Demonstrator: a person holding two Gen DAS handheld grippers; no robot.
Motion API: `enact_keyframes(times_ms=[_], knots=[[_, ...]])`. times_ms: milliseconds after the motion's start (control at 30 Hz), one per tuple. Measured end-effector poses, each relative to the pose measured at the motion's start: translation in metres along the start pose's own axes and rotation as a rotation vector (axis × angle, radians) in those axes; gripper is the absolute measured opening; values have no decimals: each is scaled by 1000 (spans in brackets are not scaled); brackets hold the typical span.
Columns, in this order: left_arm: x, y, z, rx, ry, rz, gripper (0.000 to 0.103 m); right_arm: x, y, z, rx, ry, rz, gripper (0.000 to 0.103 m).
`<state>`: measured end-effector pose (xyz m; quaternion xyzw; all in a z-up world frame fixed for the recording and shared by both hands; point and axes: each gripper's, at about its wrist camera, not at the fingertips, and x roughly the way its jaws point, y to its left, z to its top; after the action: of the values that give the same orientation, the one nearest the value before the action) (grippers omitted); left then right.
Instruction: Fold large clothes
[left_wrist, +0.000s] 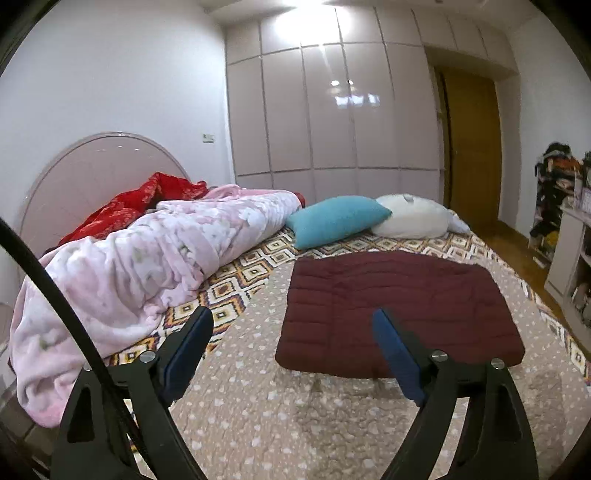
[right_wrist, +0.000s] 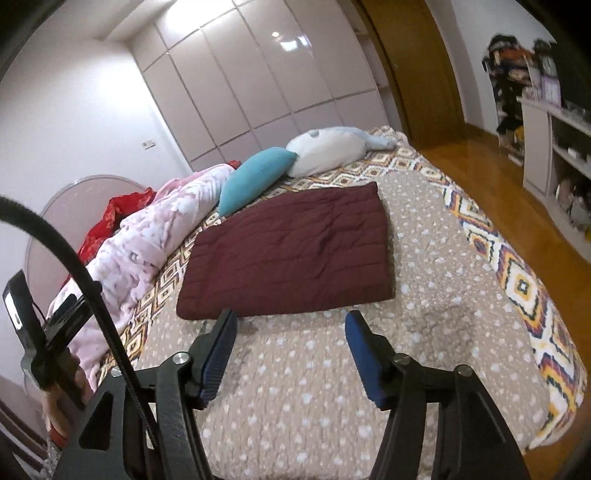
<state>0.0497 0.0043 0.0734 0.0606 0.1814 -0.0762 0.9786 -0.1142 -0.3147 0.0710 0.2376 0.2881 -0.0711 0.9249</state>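
the maroon quilted garment (left_wrist: 399, 310) lies flat as a folded rectangle on the tan spotted bedspread (left_wrist: 258, 406), in the centre right of the left wrist view and the centre of the right wrist view. the left tool (left_wrist: 291, 325) hangs over the bedspread at the bottom of its frame, blue pads spread wide with nothing between them; its right pad overlaps the garment's near edge in the picture, though contact cannot be judged. the right tool (right_wrist: 291, 325) sits low in its frame, also wide open and holding nothing, its tips just short of the garment's near edge. beyond the garment, a teal pillow (left_wrist: 336, 219) leans against a white plush toy (left_wrist: 410, 216). a pink floral blanket (left_wrist: 122, 273) is bunched along the left side.
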Motion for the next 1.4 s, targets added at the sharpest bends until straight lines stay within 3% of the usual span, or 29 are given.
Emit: enact_keyframes(times_ms=[200,400,567,800,1033,1200,1400], knots=[[-38,10,-9,-34,-44,12,93,-23,35,-27,-78,-99,-56,72],[-79,13,-15,-22,-135,30,100,-16,60,-52,-139,-103,-113,72],[-116,14,-26,-33,-211,-13,103,-11,70,-75,-127,-84,-117,72],[-140,8,-45,-14,-166,-113,103,-11,73,-103,-102,-71,-176,72],[-168,17,-54,-89,-225,-173,103,-16,73,-120,-144,-115,-276,72],[-169,22,-63,-154,-202,-233,103,-15,75,-124,-156,-121,-296,72],[-135,7,-86,-115,-28,-232,103,-5,80,-135,-194,-101,-318,73]])
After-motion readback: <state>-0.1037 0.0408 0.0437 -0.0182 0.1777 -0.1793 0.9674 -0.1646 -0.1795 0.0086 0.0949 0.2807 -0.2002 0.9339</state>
